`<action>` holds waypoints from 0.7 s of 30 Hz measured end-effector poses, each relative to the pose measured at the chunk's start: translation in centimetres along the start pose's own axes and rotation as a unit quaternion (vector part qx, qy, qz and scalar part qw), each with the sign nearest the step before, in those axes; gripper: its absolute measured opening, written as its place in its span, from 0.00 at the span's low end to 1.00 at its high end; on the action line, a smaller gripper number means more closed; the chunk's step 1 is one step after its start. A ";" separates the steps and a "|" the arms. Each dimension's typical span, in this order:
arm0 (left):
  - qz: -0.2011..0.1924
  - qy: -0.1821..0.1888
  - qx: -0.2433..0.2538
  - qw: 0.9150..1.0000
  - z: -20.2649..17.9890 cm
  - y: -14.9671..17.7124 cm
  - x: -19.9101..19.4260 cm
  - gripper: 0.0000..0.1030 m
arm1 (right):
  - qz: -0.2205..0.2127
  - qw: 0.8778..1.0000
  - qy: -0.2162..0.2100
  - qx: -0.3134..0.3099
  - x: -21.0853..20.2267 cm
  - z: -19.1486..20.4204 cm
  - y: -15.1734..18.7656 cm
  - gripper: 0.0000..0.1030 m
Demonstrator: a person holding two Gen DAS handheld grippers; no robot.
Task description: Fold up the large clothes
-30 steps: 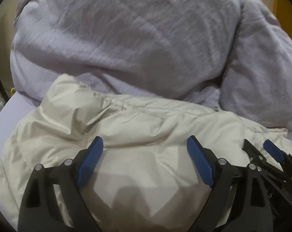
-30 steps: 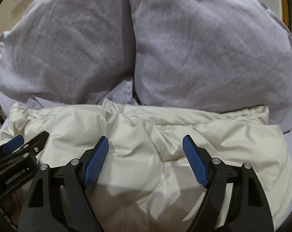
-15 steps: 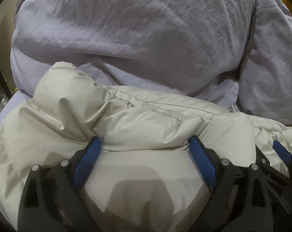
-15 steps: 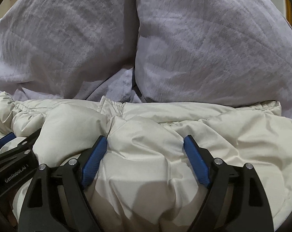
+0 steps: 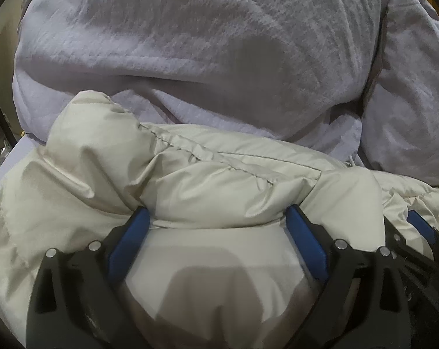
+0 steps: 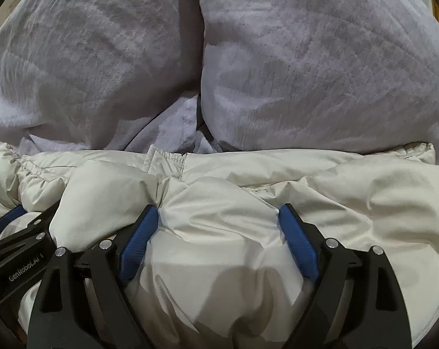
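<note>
Bed: I see a lavender sheet (image 5: 7, 171) at the left edge.
On it: cream puffer jacket (image 5: 219, 180), two lavender pillows (image 6: 321, 67) behind.

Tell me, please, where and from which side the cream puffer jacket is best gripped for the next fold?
Probably grip the puffer jacket at its stitched far edge, which lies against the lilac pillows. Come from the near side, over the padding, since the pillows block the far side. That seam is flatter and thinner than the puffy panels now bulging between the wide-open fingers of the left gripper and right gripper.
</note>
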State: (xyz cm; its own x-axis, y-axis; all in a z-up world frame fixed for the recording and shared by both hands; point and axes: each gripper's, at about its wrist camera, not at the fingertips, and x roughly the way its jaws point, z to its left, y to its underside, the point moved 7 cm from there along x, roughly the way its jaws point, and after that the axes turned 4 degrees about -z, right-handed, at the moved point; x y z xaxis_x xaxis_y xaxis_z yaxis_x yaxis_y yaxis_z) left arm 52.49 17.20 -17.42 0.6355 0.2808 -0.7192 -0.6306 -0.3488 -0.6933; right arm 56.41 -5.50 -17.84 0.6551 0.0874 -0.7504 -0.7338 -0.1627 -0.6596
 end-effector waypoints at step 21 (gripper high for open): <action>-0.032 -0.058 0.009 0.998 6.6 -2.5 -3.9 0.92 | -0.035 0.989 0.140 0.037 -9.5 -13.8 -0.9 0.84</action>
State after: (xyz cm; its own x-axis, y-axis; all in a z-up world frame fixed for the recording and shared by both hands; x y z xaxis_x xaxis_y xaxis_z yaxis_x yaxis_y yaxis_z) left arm 48.63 22.84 -13.21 0.6198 0.4045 -0.6725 -0.5986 -0.3104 -0.7384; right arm 53.35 -19.74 -9.57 0.7216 -0.1822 -0.6679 -0.6888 -0.0926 -0.7190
